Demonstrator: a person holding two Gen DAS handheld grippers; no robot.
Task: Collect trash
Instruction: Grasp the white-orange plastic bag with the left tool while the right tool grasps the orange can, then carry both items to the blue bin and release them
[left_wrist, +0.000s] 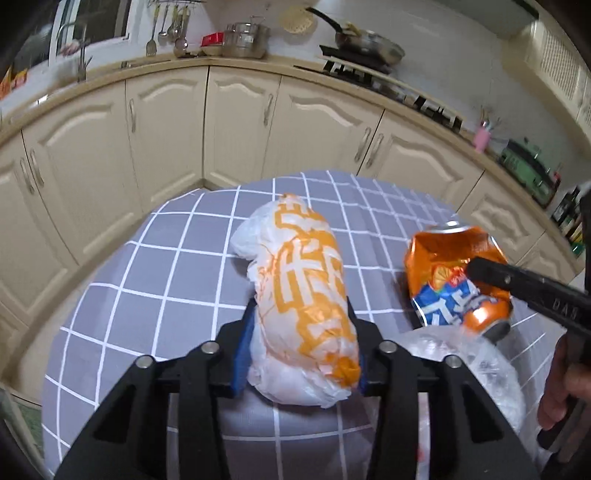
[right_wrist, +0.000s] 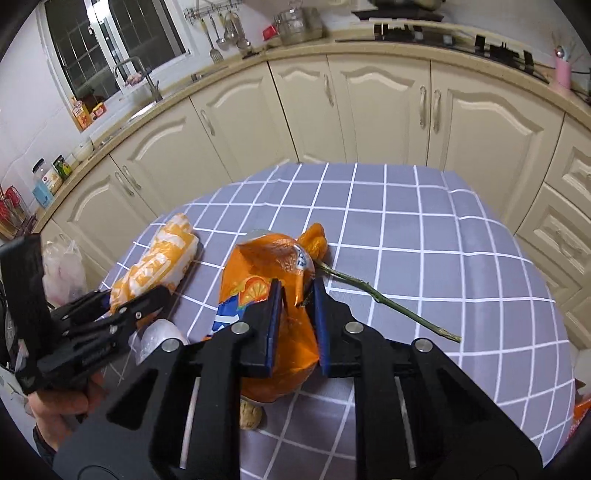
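A rolled white plastic bag with orange print (left_wrist: 306, 295) lies on the grey checked tablecloth (left_wrist: 147, 280). My left gripper (left_wrist: 301, 312) is shut on its near half, both blue pads pressed into the sides. To its right lies a crushed orange soda can (left_wrist: 443, 254). In the right wrist view my right gripper (right_wrist: 296, 291) is shut on that can (right_wrist: 258, 266), pinching the dented middle. The left gripper (right_wrist: 147, 299) and the bag (right_wrist: 162, 254) also show there at the left. One right finger (left_wrist: 491, 273) shows resting on the can in the left wrist view.
A wilted orange flower on a long green stem (right_wrist: 373, 293) lies right of the can. A nut (right_wrist: 251, 415) sits under the can's near end. Crumpled clear plastic (left_wrist: 495, 369) lies near the front. Cream cabinets (right_wrist: 369, 110) ring the table.
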